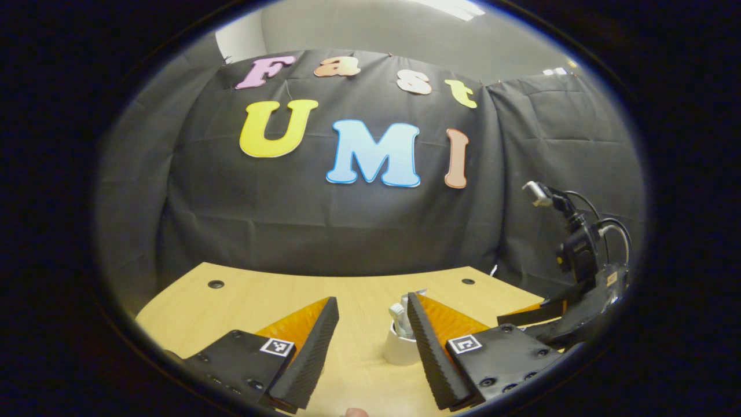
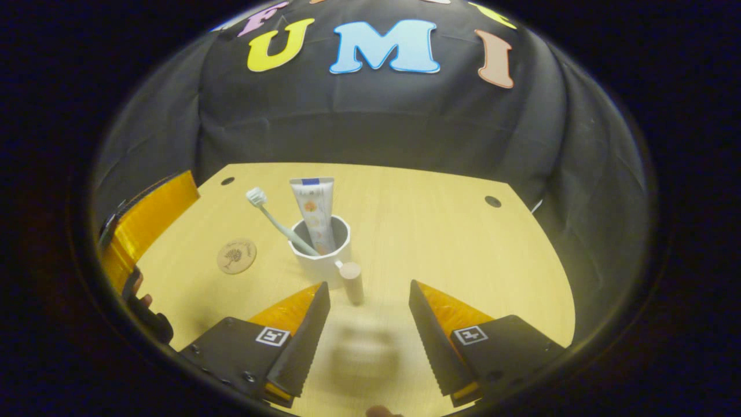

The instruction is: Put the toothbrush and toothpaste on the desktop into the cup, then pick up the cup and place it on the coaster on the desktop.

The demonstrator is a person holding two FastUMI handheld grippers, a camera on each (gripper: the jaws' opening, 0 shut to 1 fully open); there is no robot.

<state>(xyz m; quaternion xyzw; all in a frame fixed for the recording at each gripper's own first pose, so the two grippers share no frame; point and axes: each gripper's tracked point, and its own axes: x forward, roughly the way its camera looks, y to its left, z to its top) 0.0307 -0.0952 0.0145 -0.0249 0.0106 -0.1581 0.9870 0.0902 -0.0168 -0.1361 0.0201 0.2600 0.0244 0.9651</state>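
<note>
Cup (image 1: 400, 349) sits half hidden behind left gripper (image 1: 373, 347).

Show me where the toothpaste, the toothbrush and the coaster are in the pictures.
toothpaste (image 2: 313, 204), right gripper view, middle of the tube.
toothbrush (image 2: 256, 196), right gripper view, the bristle head.
coaster (image 2: 237, 255), right gripper view, centre of the round disc.
</note>
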